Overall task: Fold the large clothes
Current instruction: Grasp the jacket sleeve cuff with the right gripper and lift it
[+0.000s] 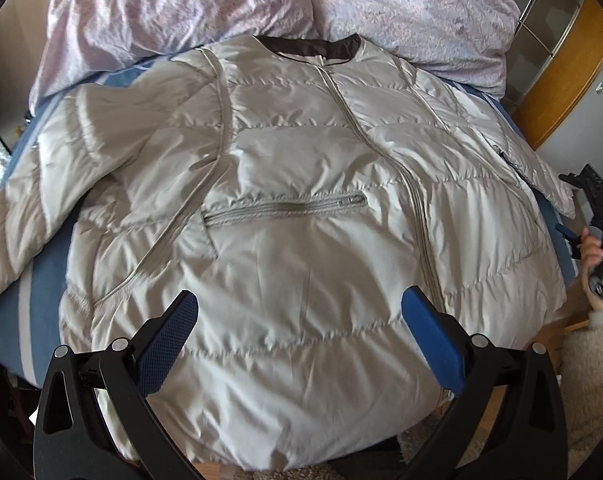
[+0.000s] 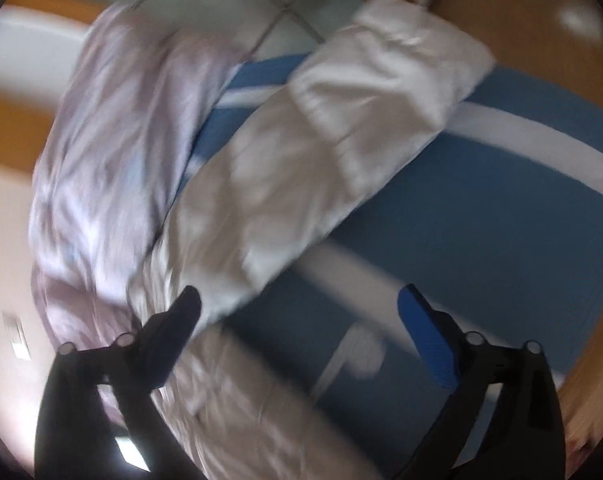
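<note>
Pale puffer jacket (image 1: 301, 208) spread front-up on the blue striped bed (image 1: 49, 276).
Left hand-held gripper (image 1: 299, 312) hovers apart over its near hem; right hand-held gripper (image 2: 299, 304), apart, beside the sleeve (image 2: 341, 128).

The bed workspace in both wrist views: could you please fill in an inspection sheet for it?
Surface: blue white-striped bed sheet.
Job's things: shiny beige quilted zip-up jacket, spread flat front up, sleeves out.
Clutter: crumpled pink-lilac duvet behind the collar.
Grippers: left hand-held gripper open above the hem; right hand-held gripper open, empty, near a sleeve.
Cables: nothing seen.
Surroundings: wooden-framed cabinet on the right.
</note>
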Demonstrator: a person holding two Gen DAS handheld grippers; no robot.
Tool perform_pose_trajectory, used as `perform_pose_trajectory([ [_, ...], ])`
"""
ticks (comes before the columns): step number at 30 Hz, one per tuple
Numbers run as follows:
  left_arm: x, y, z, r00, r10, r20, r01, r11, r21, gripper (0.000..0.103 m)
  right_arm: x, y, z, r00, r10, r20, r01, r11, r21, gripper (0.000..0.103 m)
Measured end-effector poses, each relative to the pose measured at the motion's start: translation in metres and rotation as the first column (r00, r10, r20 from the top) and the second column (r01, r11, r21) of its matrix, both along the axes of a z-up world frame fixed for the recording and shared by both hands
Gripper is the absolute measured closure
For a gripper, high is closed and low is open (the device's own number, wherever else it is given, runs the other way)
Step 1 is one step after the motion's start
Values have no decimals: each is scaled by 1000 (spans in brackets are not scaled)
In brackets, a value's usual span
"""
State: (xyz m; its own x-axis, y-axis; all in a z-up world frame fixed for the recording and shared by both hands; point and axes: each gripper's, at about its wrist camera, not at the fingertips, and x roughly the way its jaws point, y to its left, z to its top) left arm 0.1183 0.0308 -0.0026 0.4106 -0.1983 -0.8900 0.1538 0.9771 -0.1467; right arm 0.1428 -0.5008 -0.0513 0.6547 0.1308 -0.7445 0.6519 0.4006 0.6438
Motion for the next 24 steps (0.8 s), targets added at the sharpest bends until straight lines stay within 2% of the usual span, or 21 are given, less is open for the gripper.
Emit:
perform_pose_trajectory([
  [2,7,1,-1,1000,-5,-6,4,1000,-15,1,2,-17,-11,998,-62,-10,62,997,52,17],
  [4,14,3,-2,1000,-5,1,5,1000,-15,1,4,-36,-22,993,-114,-5,114,988,106,20],
  [7,25,7,0,1000,3,24,-2,999,-37,1,7,-52,-25,987,-162,17,159,979,130,24],
  [10,32,12,3,999,16,46,-13,998,-61,1,9,-65,-29,978,-208,24,202,968,146,38],
  [11,33,15,4,998,23,60,-19,998,-67,1,8,-70,-30,975,-222,22,217,967,134,45],
  [14,37,24,6,994,58,97,-50,996,-78,1,11,-78,-28,971,-241,1,240,967,82,58],
  [18,43,40,6,983,125,137,-112,989,-99,1,15,-78,-27,972,-234,-29,235,972,28,75],
  [20,45,47,6,975,148,165,-135,987,-86,1,21,-75,-21,975,-221,-37,220,975,-26,87],
  [24,45,61,6,963,180,201,-165,982,-93,1,33,-62,10,982,-189,-24,181,965,-191,94],
])
